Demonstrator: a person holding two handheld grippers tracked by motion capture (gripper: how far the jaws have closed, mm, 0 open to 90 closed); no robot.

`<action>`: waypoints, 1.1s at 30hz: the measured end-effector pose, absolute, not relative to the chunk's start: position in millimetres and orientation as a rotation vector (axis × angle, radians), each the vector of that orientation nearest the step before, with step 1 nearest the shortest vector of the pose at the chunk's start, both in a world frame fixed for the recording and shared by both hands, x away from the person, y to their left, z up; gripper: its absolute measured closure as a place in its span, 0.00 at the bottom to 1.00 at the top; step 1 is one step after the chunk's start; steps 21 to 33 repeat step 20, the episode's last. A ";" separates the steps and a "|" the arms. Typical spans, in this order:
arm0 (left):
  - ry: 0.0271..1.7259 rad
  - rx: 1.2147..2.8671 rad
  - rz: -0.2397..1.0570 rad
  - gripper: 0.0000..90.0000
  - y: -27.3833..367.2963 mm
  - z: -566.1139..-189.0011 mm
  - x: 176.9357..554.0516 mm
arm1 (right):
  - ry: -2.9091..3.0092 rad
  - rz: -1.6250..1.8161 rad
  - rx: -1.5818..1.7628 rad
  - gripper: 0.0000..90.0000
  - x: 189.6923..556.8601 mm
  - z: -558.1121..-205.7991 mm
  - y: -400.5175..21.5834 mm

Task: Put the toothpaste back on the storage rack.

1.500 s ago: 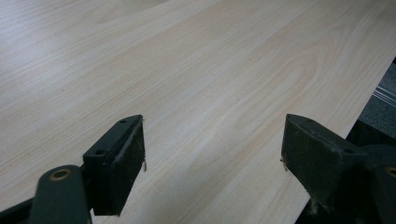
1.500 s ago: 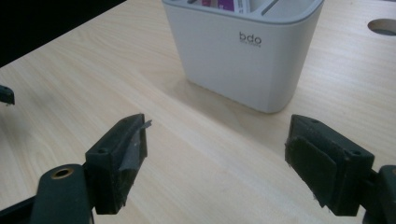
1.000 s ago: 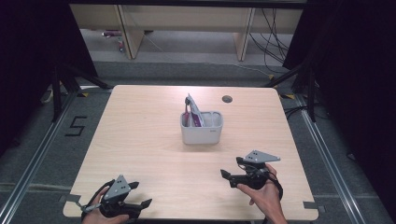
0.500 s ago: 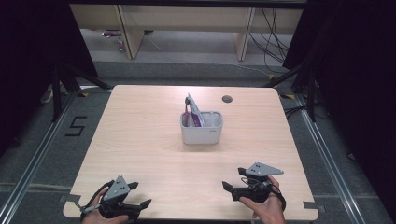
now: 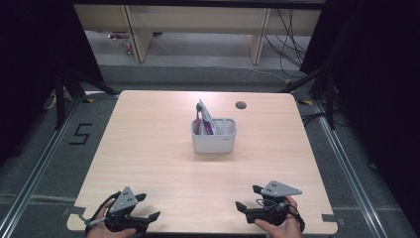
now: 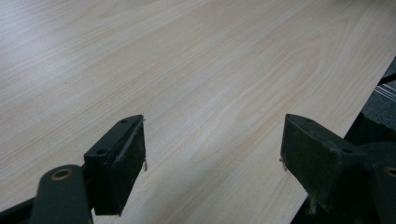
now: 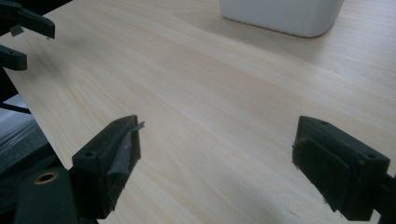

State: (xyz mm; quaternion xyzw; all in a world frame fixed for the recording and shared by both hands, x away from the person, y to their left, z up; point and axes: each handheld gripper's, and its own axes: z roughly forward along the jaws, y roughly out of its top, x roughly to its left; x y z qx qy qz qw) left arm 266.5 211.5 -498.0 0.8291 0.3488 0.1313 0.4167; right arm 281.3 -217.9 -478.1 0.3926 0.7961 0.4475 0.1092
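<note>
A white two-compartment bin (image 5: 214,141) stands at the middle of the wooden table (image 5: 148,144). A purple and white packet (image 5: 205,119) leans upright in its left compartment. My left gripper (image 5: 148,206) rests at the near left corner, open, with bare wood between its jaws (image 6: 212,144). My right gripper (image 5: 246,196) sits at the near right, pointing left, open with nothing between its pads (image 7: 215,144). Its jaws have just been opening wider. The bin's base (image 7: 280,16) lies ahead of it in the right gripper view, well apart.
A small dark round hole (image 5: 241,105) marks the table's far side, right of the bin. The left gripper's jaws (image 7: 23,32) show far off in the right gripper view. Dark floor, metal rails and cables surround the table.
My right gripper has drawn back toward the near table edge and sunk a little. The left gripper, the bin and the packet have not moved.
</note>
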 end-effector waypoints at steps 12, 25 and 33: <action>0.884 2.086 0.323 0.24 210.6 -498.8 266.1 | 2.389 1.231 1.165 0.18 267.4 -489.7 -215.8; 0.885 2.089 0.319 0.24 210.1 -499.1 265.7 | 2.410 1.227 1.146 0.18 265.3 -493.5 -216.5; 0.885 2.089 0.319 0.24 210.1 -499.1 265.7 | 2.410 1.227 1.146 0.18 265.3 -493.5 -216.5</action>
